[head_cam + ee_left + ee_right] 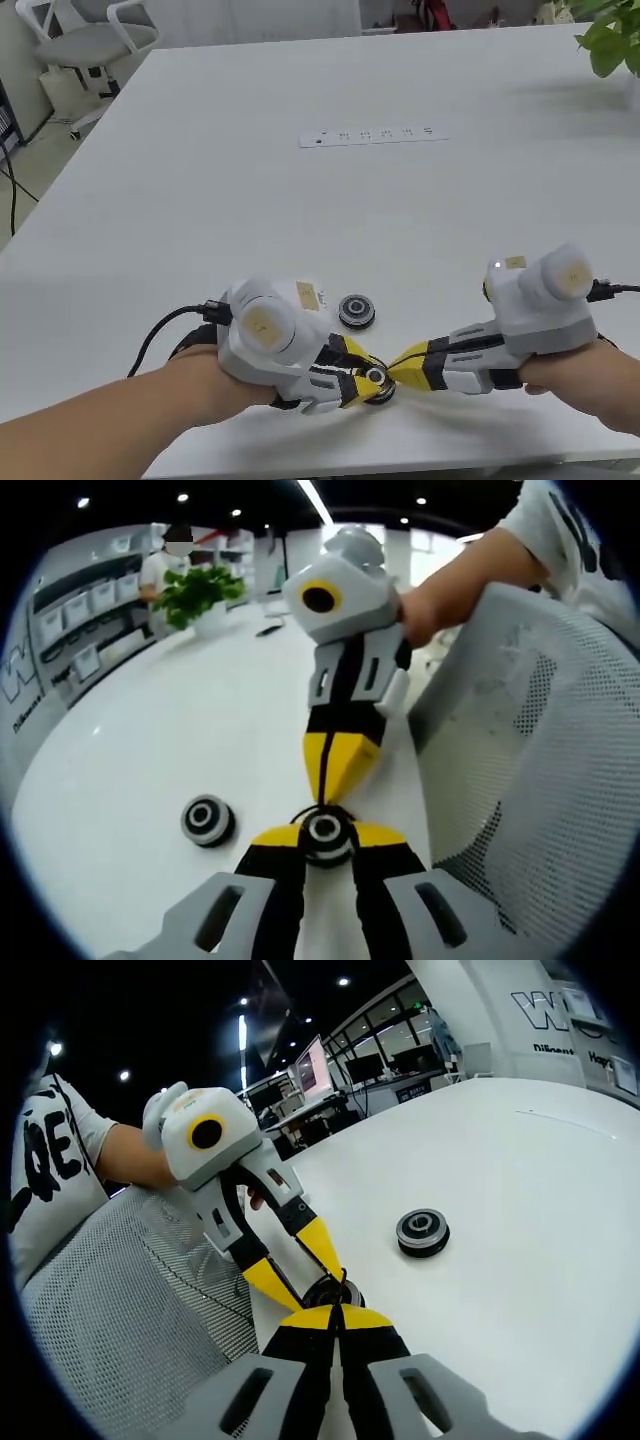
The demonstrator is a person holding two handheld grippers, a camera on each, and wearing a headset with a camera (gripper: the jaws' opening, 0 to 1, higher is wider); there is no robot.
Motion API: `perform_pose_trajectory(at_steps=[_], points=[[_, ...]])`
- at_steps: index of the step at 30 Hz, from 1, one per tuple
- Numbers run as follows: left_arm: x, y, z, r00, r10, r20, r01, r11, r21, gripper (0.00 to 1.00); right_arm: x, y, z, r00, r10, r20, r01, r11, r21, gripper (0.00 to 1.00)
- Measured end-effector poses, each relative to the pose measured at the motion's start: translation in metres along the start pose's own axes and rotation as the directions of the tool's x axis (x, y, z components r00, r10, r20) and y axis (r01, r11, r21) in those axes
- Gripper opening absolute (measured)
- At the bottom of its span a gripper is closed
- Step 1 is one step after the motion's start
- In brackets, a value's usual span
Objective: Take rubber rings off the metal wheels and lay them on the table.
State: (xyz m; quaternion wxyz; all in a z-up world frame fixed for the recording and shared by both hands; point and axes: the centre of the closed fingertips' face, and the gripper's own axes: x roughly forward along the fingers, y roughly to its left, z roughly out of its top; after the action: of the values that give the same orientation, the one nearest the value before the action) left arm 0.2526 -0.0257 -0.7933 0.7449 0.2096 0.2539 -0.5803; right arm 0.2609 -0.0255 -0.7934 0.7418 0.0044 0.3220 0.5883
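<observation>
A small metal wheel (376, 380) with a black rubber ring is held just above the white table (300, 220) near its front edge, and my left gripper (368, 379) is shut on it. In the left gripper view the wheel (325, 831) sits between the yellow tips. My right gripper (394, 368) meets it from the right, its yellow tips (330, 770) pinched shut on the wheel's rubber ring (322, 807), which looks pulled up in a thin loop. A second wheel (357, 311) with its ring on lies flat on the table just beyond; it is also in the right gripper view (422, 1231).
A flat white strip with small markings (372, 135) lies mid-table. A green plant (610, 35) stands at the far right corner, and an office chair (85, 40) beyond the far left corner. A mesh chair back (530, 740) is close behind the grippers.
</observation>
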Motion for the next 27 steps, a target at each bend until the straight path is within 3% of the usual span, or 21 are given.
perform_pose_trajectory(at_steps=[9,27], points=[[-0.009,-0.005,0.001,0.9996,-0.026,0.002,0.026,0.998,0.053,0.25,0.0,0.0,0.0,1.0,0.0,0.001,0.0,1.0,0.005,0.0],[-0.041,-0.002,0.016,0.9979,-0.014,0.063,0.011,0.998,0.056,0.37,-0.003,0.0,0.002,0.9999,0.011,0.0,-0.011,1.0,0.011,0.0]])
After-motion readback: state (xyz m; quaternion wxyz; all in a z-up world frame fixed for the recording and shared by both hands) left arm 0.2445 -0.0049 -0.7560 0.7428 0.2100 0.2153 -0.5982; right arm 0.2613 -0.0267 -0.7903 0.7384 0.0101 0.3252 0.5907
